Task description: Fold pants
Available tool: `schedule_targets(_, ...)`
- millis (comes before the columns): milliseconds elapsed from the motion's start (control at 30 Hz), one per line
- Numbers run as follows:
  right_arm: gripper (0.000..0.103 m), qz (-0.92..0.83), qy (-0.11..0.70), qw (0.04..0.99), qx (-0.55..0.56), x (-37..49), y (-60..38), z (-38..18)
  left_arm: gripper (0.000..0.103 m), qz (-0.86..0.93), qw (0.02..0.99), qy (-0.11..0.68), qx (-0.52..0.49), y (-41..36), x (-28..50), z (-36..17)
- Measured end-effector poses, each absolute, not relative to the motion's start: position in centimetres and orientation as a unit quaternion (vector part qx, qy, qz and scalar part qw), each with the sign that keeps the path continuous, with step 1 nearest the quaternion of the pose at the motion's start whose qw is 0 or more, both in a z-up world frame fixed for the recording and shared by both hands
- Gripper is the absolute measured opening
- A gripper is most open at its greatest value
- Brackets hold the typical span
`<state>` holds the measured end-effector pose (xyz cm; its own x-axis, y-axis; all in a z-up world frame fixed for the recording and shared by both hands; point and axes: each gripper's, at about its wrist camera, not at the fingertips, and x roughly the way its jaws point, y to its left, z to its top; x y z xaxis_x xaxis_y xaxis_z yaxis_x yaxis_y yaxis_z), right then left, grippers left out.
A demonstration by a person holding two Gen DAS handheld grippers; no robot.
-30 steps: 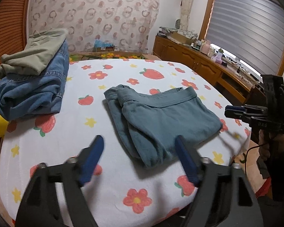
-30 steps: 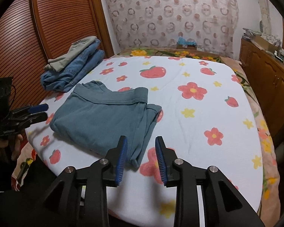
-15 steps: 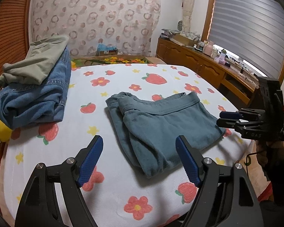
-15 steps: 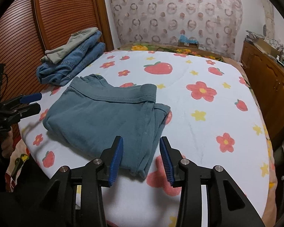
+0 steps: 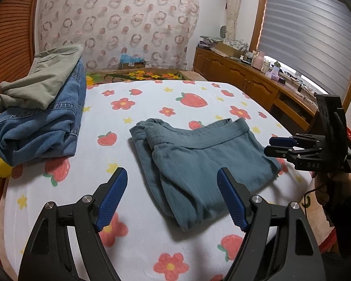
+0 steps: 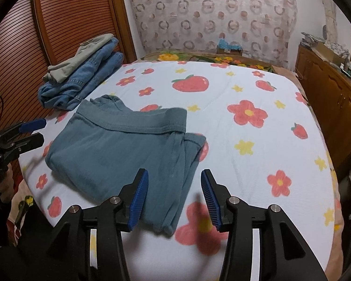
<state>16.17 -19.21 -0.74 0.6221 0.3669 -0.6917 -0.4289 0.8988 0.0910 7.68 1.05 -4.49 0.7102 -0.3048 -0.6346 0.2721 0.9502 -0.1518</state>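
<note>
Left wrist view: the folded teal cotton pants (image 5: 206, 161) were seen lying flat near the front of the bed with the white strawberry-and-flower sheet (image 5: 152, 98), nothing touching them.
Left gripper (image 5: 173, 194): it was held above the bed's near edge, its blue-padded fingers (image 5: 111, 193) spread wide and empty, framing the pants' near corner.
Right gripper (image 6: 174, 194): its fingers (image 6: 138, 199) were parted, empty, over the bundle's stacked folded edge; in the left wrist view the same tool appeared edge-on beside the bed.
Placement reason: both grippers were judged to be clear of the cloth because the folding looked finished, or one more fold was being lined up; which could not be told.
Waistband (image 6: 133, 123): it was turned toward the far side of the bed, away from the person.
Long axis: in the right wrist view the bundle's longer side ran left to right along the waistband.
Layered edges: these were gathered on the person's right side, facing the right gripper.
Stack of blue denim jeans under an olive garment (image 5: 39, 114): it was set well apart at the bed's left side, judged to be finished pieces.
</note>
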Motion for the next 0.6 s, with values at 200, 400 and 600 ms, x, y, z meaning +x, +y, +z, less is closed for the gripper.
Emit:
schedule_targets(200,0.049,0.222,0.376,0.899,-0.041,17.8,-19.3,-0.5,0.074,-0.167,0.924,0.343,-0.015,0.6,9.6,-4.4)
schedule_targets(400,0.049,0.229,0.384,0.894,-0.038,19.5,-19.2,-0.9,0.052,-0.179,0.914,0.363,-0.002,-0.1,11.9,-5.1)
schedule_targets(600,0.049,0.236,0.401,0.885,-0.031,21.1,-19.2,-1.9,0.047,-0.179,0.906,0.384,-0.004,0.0,14.3,-6.0)
